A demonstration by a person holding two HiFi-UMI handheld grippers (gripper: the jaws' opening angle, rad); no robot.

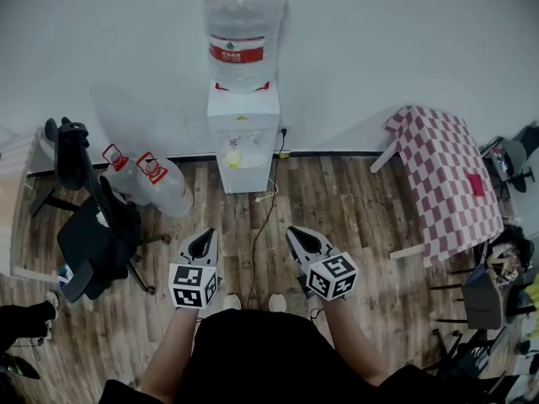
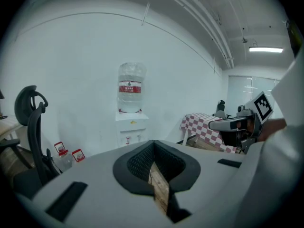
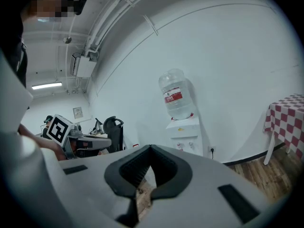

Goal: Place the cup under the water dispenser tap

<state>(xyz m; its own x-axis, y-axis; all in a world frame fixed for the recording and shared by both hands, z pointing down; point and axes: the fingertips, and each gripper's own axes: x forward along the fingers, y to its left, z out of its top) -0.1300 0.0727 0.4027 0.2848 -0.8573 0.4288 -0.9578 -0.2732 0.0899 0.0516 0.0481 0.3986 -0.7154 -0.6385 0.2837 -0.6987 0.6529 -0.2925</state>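
Your left gripper (image 2: 153, 142) has its jaws shut tip to tip, with nothing between them and only floorboards showing through the gap behind. Your right gripper (image 3: 150, 147) is the same: tips together, empty. In the head view both grippers are held out side by side in front of you, left (image 1: 205, 237) and right (image 1: 301, 236), well apart from each other, above the wooden floor (image 1: 354, 217). A cable (image 1: 264, 217) trails across the boards between them toward the water dispenser (image 1: 242, 146), which stands against the white wall (image 1: 404, 40) with a big bottle (image 1: 242, 23) on top. The cup (image 1: 233, 159), small and yellowish, sits in the dispenser's recess below the taps; it's too small to tell more. Two spare jugs (image 1: 156, 182) stand on the floor left of the dispenser, with an office chair (image 1: 88, 225) beside them. A checked table (image 1: 446, 179) stands to the right.
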